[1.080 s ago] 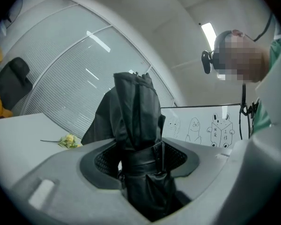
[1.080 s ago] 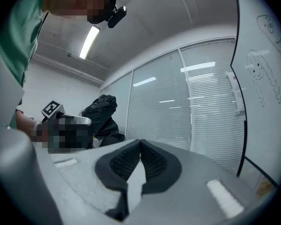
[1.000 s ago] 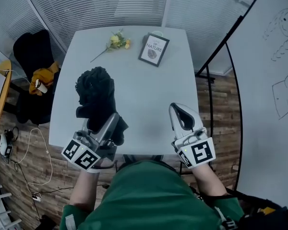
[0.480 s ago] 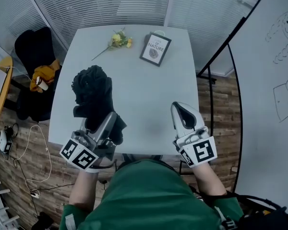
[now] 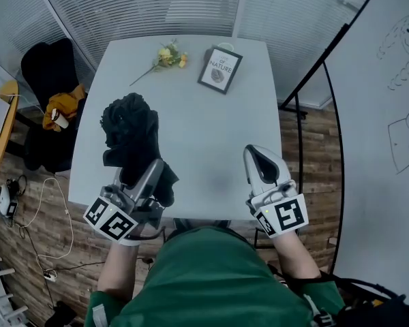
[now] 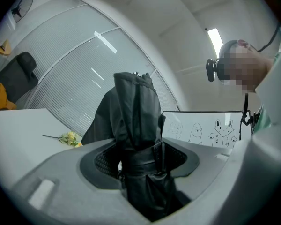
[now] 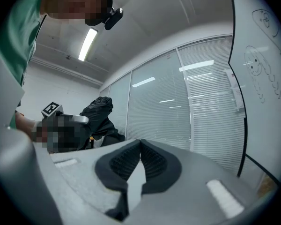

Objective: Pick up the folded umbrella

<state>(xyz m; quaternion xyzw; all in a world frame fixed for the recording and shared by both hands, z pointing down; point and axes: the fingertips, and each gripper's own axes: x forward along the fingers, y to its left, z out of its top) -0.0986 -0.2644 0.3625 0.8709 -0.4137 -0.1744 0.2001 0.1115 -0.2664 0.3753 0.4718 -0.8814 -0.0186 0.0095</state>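
Observation:
The folded umbrella (image 5: 131, 136) is a black bundle of fabric with a strap round it, and it hangs above the left part of the white table (image 5: 211, 135). My left gripper (image 5: 151, 174) is shut on its lower end; in the left gripper view the umbrella (image 6: 136, 121) stands up between the two pads, strap at pad height. My right gripper (image 5: 258, 158) is over the table's near right edge, shut with nothing in it. In the right gripper view its pads (image 7: 124, 161) meet at the tip, and the umbrella (image 7: 97, 114) shows off to the left.
A yellow flower sprig (image 5: 165, 58) and a framed print (image 5: 218, 70) lie at the table's far end. A dark chair with an orange cloth (image 5: 54, 111) stands to the left, and a whiteboard on a stand (image 5: 388, 114) to the right. Cables lie on the wooden floor (image 5: 34, 216).

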